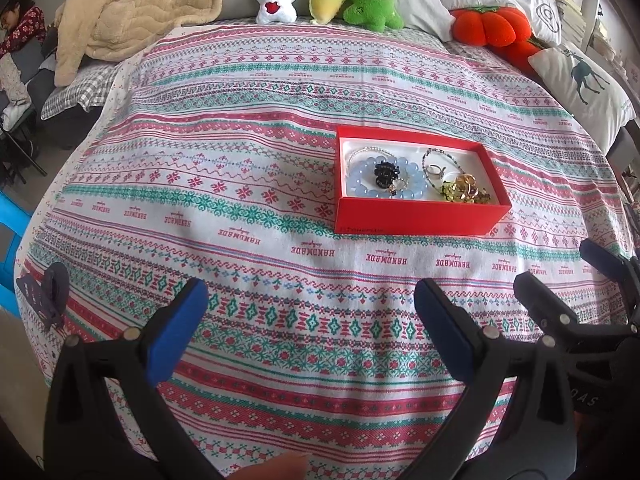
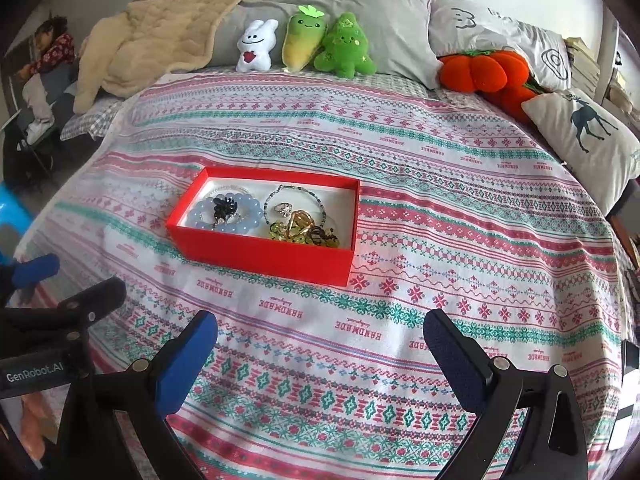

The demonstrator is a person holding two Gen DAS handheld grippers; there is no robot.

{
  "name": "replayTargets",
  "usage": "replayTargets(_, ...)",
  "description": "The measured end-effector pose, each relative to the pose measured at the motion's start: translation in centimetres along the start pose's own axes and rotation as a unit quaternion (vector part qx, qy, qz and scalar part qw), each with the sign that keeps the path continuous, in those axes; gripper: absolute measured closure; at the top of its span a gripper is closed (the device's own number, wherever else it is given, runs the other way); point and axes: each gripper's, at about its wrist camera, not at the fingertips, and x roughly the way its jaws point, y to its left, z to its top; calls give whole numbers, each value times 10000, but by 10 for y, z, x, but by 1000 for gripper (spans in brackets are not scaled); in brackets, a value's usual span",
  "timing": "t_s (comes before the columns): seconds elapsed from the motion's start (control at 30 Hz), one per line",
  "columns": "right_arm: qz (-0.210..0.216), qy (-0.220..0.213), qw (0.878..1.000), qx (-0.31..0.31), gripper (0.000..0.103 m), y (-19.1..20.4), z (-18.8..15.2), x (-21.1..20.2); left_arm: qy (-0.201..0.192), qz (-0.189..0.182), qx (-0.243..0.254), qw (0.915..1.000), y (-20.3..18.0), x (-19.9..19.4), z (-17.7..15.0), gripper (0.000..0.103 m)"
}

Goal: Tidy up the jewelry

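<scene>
Both the left gripper (image 1: 310, 296) and right gripper (image 2: 320, 330) hang wide open and empty just short of the red rectangular cardboard box (image 2: 256, 254), so honestly that tangled jewelry inside could snag and drag out together.

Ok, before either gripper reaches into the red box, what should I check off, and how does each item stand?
1. Left gripper open, holding nothing: ok.
2. Right gripper open, holding nothing: ok.
3. Red box uncovered and sitting flat on the bedspread: ok.
4. Blue bead bracelet lying apart from the gold and green pile: ok.
5. Pieces in that pile untangled: cannot tell.
</scene>
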Motion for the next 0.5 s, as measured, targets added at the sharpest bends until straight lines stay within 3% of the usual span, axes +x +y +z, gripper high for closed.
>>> replayTargets(0.5,-35,53,10000,-23,0,0,0,4,14,-18,9,10000,-2,0,0,1)
